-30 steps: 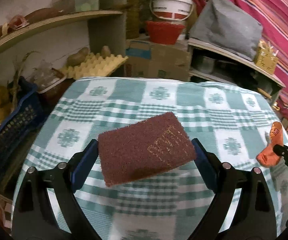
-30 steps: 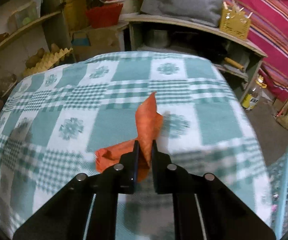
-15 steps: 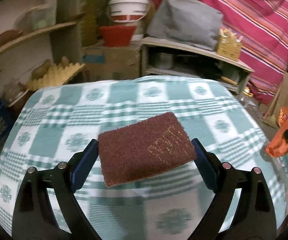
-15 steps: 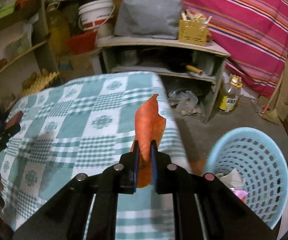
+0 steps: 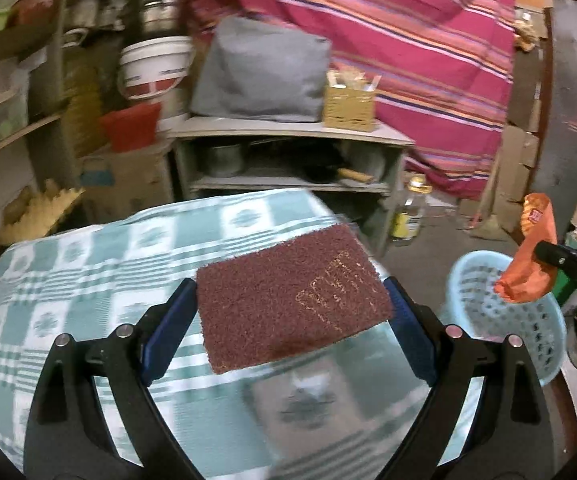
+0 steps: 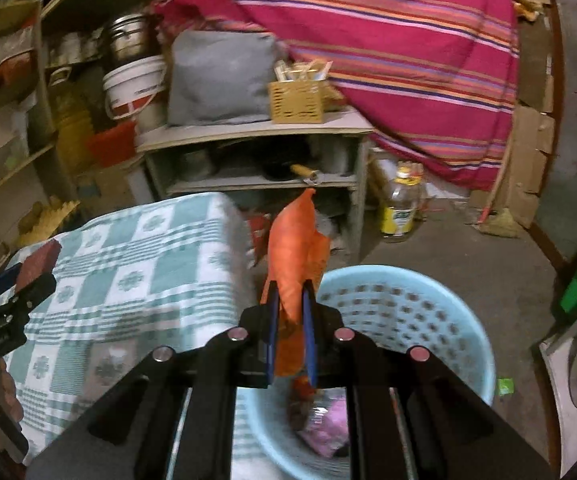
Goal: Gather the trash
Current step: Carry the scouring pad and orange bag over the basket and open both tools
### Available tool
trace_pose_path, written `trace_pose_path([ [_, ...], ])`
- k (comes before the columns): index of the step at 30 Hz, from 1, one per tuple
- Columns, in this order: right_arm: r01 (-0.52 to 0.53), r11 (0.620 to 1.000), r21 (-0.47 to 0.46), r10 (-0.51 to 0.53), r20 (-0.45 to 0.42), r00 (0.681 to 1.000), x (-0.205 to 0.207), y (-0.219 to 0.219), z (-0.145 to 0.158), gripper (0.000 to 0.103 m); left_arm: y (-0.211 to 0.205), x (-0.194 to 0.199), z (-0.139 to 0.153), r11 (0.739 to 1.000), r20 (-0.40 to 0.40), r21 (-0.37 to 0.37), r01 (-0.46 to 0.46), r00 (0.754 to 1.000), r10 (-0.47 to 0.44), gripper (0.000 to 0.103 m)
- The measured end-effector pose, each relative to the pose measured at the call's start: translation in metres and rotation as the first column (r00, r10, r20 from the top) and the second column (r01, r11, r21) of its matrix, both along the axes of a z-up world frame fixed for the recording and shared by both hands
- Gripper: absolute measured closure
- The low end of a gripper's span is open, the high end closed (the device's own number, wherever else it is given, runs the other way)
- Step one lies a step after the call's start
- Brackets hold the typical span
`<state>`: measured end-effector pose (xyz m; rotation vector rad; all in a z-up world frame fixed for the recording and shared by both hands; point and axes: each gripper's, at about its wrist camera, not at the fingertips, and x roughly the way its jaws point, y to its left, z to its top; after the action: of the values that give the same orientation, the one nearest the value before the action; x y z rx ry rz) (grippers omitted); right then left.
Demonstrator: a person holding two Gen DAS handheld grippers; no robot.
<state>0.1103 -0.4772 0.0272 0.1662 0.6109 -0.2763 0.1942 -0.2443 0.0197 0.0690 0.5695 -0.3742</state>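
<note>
Orange wrapper (image 6: 294, 256) clamped in right hand-held gripper (image 6: 290, 312) above blue basket (image 6: 428, 300).
Left hand-held gripper (image 5: 292, 312) clamps maroon scouring pad (image 5: 288, 296) above tabletop (image 5: 68, 280); released now, pad would likely miss the basket.

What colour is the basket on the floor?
Light blue, perforated basket; clearest in the right wrist view.

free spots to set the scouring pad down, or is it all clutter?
Free: the checked tablecloth under the scouring pad is bare across its top. Bare floor lies between the blue basket and the bottle. Crowded: the shelf unit and the left shelves.
</note>
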Motion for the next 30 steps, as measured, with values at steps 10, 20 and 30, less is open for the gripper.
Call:
trace_pose_path([
  [10, 0.124, 0.992, 0.037, -0.124, 0.008, 0.992, -0.042, -0.071, -0.006, 0.092, -0.106, -0.026, -0.008, 0.987, -0.002, 0.005, 0.163, 0.987, -0.163, 0.014],
  [20, 0.165, 0.984, 0.074, -0.164, -0.020, 0.986, -0.053, -0.104, -0.022, 0.092, -0.182, -0.033, -0.040, 0.961, -0.054, 0.039, 0.272, 0.961, -0.270, 0.014],
  [30, 0.181, 0.977, 0.109, -0.180, -0.023, 0.983, -0.056, -0.116, -0.029, 0.092, -0.206, -0.033, -0.037, 0.949, -0.057, 0.030, 0.314, 0.948, -0.312, 0.007],
])
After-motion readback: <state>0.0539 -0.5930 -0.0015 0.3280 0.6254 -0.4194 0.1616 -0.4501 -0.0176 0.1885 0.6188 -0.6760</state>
